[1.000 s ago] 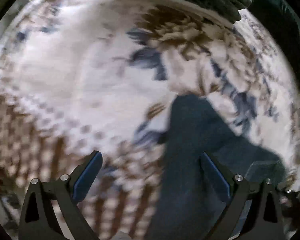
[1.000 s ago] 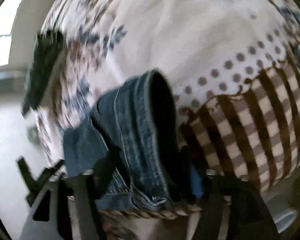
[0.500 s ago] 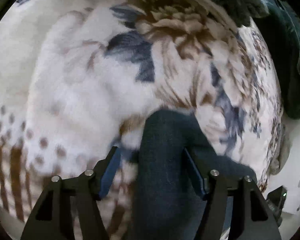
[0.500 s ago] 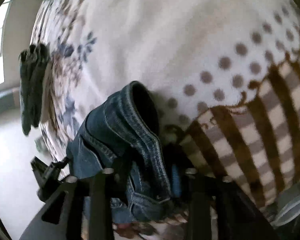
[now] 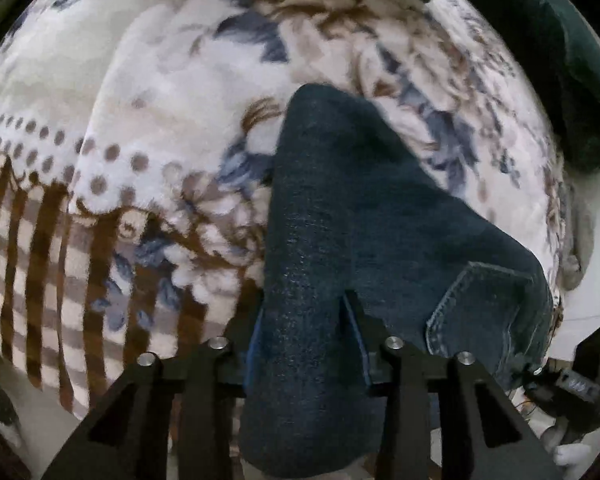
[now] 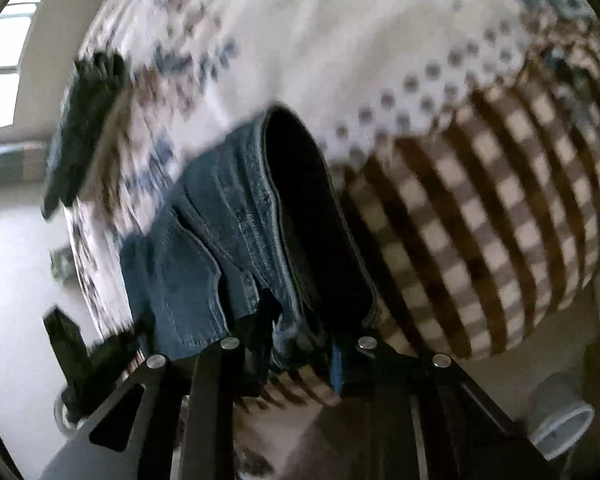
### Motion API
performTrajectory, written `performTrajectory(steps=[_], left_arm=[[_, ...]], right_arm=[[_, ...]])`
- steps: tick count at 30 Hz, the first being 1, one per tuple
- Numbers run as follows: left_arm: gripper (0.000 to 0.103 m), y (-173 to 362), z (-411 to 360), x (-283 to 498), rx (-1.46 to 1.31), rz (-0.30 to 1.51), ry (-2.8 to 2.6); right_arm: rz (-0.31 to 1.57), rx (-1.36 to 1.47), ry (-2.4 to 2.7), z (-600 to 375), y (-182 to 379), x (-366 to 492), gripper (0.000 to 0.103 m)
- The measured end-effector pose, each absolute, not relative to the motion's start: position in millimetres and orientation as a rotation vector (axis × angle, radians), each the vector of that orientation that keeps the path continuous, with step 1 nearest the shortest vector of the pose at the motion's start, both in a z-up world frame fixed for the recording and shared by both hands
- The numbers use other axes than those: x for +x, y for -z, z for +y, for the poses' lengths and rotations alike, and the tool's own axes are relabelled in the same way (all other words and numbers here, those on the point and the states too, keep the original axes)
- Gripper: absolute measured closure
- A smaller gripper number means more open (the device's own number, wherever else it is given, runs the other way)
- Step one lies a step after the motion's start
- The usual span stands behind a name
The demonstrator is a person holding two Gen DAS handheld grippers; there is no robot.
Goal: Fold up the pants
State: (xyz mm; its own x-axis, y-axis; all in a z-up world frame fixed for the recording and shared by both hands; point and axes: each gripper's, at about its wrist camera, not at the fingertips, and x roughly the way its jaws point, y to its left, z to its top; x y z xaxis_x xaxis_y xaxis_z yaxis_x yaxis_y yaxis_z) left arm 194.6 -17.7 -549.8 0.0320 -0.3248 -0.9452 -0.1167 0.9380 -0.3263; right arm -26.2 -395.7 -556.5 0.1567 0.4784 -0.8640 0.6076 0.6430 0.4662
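Note:
Dark blue denim pants (image 5: 340, 208) lie bunched on a patterned blanket (image 5: 160, 92). In the left wrist view a raised fold of the leg runs between the fingers of my left gripper (image 5: 304, 320). Its jaws are closing, and both pads press the denim. A back pocket (image 5: 484, 304) shows to the right. In the right wrist view the pants' waistband (image 6: 284, 208) stands up as an open loop between the fingers of my right gripper (image 6: 300, 340). Those jaws are closing too, pinching the lighter denim edge.
The blanket (image 6: 480, 208) has flowers, dots and brown checks. Dark green folded clothes (image 5: 560, 60) lie at its far edge, seen also as dark green clothes (image 6: 84, 128). Pale floor (image 6: 16, 280) lies beyond the bed edge, with a white container (image 6: 560, 428) at lower right.
Both pairs of jaws have narrowed from wide apart onto the denim. The left gripper shifted so that the leg fold now sits centred between its fingers. The right view shifted slightly over the waistband.

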Motion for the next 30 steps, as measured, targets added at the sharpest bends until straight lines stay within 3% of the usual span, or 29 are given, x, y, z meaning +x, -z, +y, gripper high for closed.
performTrajectory(steps=[4, 6, 8, 11, 17, 22, 25, 26, 27, 30], left_arm=[[0.038, 546.3, -2.5, 191.3, -0.482, 1.547, 0.169], [0.013, 545.5, 5.2, 182.8, -0.561, 1.535, 0.177], [0.009, 550.2, 11.0, 173.4, -0.661, 1.528, 0.199], [0.008, 575.8, 7.1, 161.7, -0.758, 1.56, 0.195], [0.008, 597.6, -1.2, 157.4, -0.837, 1.541, 0.165], [0.008, 597.2, -3.2, 160.0, -0.84, 1.534, 0.16], [0.009, 602.8, -2.5, 161.2, -0.833, 1.528, 0.172], [0.011, 602.9, -4.3, 162.1, -0.819, 1.517, 0.179], [0.019, 600.3, -2.8, 159.3, -0.809, 1.504, 0.183], [0.052, 586.8, -5.6, 160.5, -0.738, 1.454, 0.194]], right_arm=[[1.46, 1.158, 0.102, -413.4, 580.2, -33.2, 0.057], [1.408, 1.171, 0.112, -418.2, 572.4, -37.5, 0.031], [1.386, 1.19, 0.118, -416.4, 573.5, -43.2, 0.027], [1.426, 1.284, 0.085, -402.3, 602.9, -46.3, 0.027], [1.3, 1.448, -0.019, -380.6, 647.2, -33.1, 0.025], [1.085, 1.576, -0.1, -375.6, 626.1, -33.0, 0.025], [1.144, 1.499, -0.094, -368.8, 627.0, -28.4, 0.025], [1.183, 1.478, -0.078, -364.4, 635.7, -25.9, 0.025], [1.215, 1.482, -0.066, -360.2, 648.0, -22.9, 0.025], [1.194, 1.512, -0.062, -351.1, 660.6, -11.7, 0.029]])
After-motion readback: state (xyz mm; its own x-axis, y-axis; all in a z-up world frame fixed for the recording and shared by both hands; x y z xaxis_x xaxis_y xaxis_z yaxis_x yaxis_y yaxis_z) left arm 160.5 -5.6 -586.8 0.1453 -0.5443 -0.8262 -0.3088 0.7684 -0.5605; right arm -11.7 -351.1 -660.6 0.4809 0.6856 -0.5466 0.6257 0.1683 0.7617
